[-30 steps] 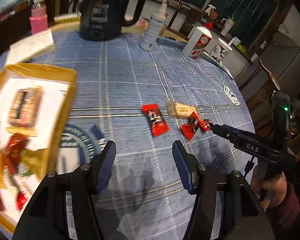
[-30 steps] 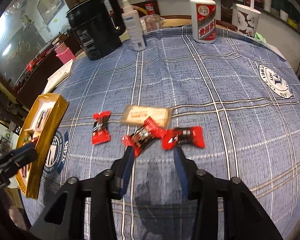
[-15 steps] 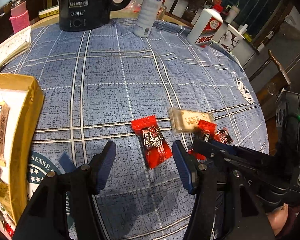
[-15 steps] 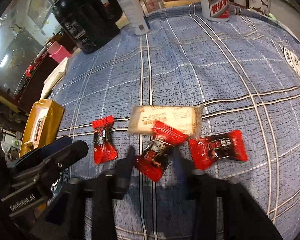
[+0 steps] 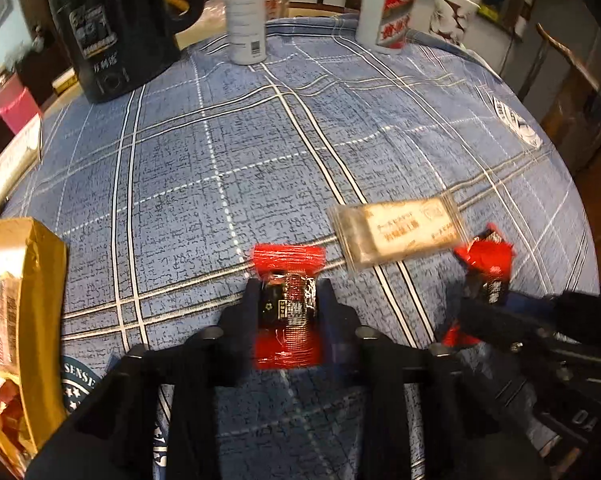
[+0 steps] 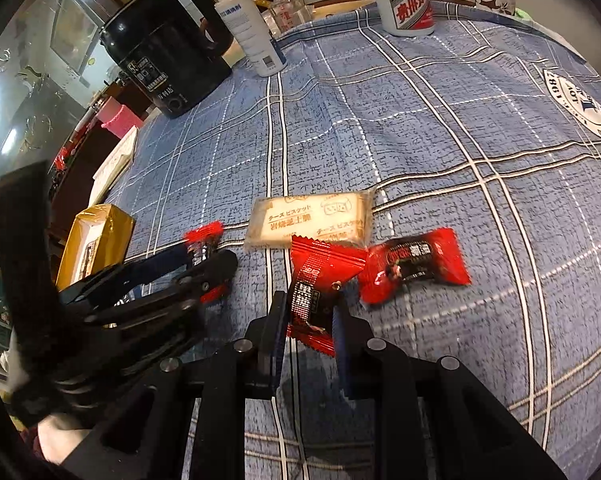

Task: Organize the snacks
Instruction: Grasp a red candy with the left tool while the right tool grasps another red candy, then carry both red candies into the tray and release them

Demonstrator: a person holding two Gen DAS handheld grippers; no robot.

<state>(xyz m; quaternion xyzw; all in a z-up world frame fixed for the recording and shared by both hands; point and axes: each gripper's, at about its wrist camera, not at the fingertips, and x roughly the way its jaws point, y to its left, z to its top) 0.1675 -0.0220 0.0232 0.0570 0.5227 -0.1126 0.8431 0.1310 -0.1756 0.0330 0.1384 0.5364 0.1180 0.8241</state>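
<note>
Your left gripper (image 5: 288,308) and right gripper (image 6: 310,316) each pinch a shiny red candy mid-tablecloth (image 6: 420,128), beside the flat biscuit pack (image 6: 310,220), while the gold box (image 5: 40,300) at the left edge holds crinkly wrapped snacks.

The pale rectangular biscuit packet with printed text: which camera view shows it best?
The right wrist view: there the pale rectangular biscuit packet lies sharp on the blue checked tablecloth, its print readable, only its near edge covered by a red candy wrapper. In the left wrist view the packet is whole but motion-blurred, its print barely readable.
</note>
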